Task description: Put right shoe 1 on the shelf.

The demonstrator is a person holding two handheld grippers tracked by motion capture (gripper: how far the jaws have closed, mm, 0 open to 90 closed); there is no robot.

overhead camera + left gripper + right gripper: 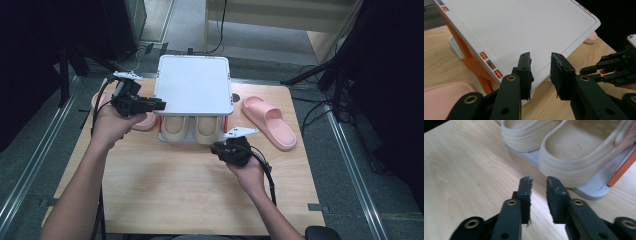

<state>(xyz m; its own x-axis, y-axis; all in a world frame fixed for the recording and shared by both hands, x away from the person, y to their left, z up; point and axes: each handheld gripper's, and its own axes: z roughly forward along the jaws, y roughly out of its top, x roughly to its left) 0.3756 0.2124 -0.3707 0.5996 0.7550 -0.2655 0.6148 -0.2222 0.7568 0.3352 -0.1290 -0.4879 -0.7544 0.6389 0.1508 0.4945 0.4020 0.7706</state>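
Left claw (pixel 159 105) open, empty, at left edge of the white flat lid (pixel 194 84), frame centre. Right claw (pixel 218 148) open, empty, low over the light wooden worktop (pixel 175 190), just below the beige rubber slippers (pixel 192 128). Pink slide sandal (pixel 269 121) lies right of centre.

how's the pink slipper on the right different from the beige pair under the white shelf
The pink slipper lies alone on the bare table, angled, out in the open; the beige pair sits side by side on the rack's base, tucked under the white shelf. Colour differs: pink against beige. The pink one's whole length shows, while the pair's far ends are hidden by the shelf. Both look like moulded slide-type slippers.
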